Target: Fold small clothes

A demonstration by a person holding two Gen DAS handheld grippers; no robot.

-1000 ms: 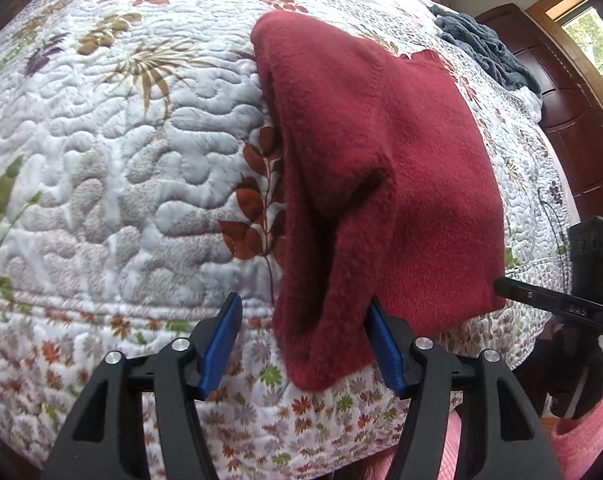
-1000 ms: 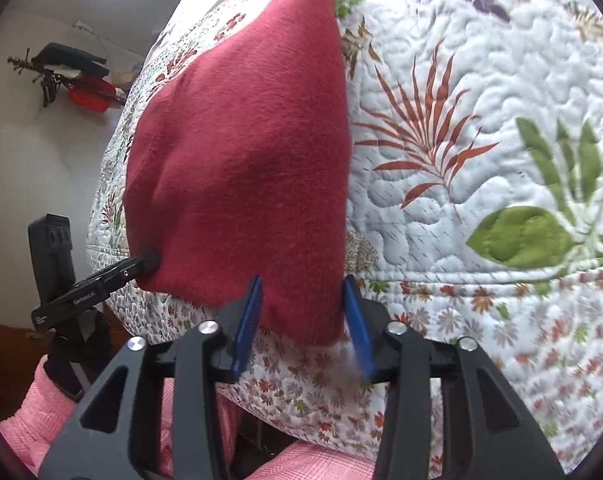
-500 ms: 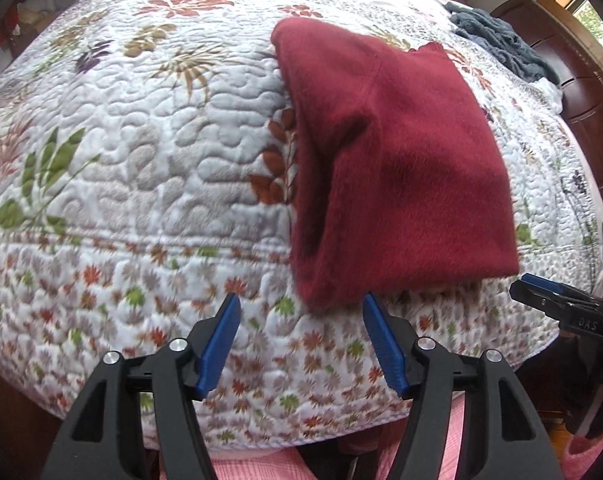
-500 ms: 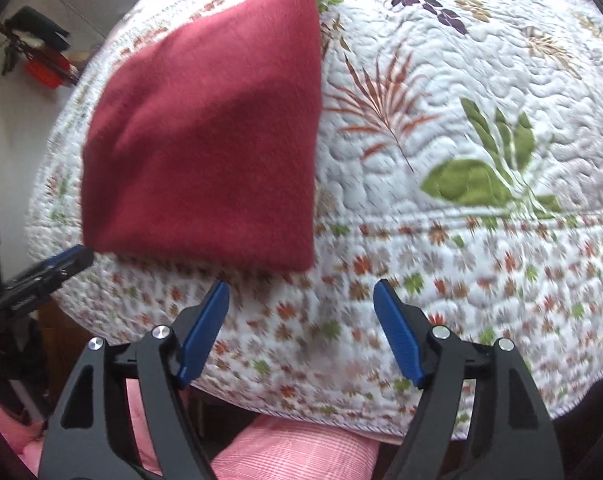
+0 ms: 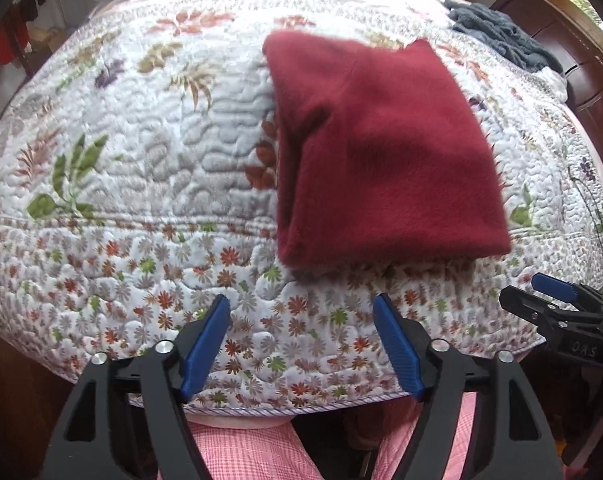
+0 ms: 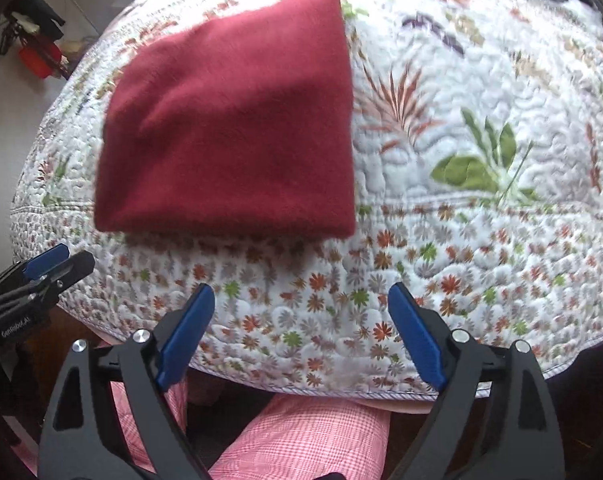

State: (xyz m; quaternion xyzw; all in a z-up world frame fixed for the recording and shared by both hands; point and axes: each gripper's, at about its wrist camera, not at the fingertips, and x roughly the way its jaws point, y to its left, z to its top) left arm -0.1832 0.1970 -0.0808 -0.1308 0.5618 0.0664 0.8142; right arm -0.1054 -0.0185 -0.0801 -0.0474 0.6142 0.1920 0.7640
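Both claws have let go and drawn back: left claw (image 5: 301,344) and right claw (image 6: 301,332) hang spread, empty, near the bed's (image 5: 141,260) edge. Folded red garment (image 5: 381,160) lies flat on the quilt.

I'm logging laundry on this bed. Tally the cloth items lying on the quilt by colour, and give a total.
Dark red: 1, the folded garment near the front edge of the quilt
Grey-blue: 1, the crumpled cloth at the far right corner
Total: 2
Both grippers, left and right, are open and hold nothing.
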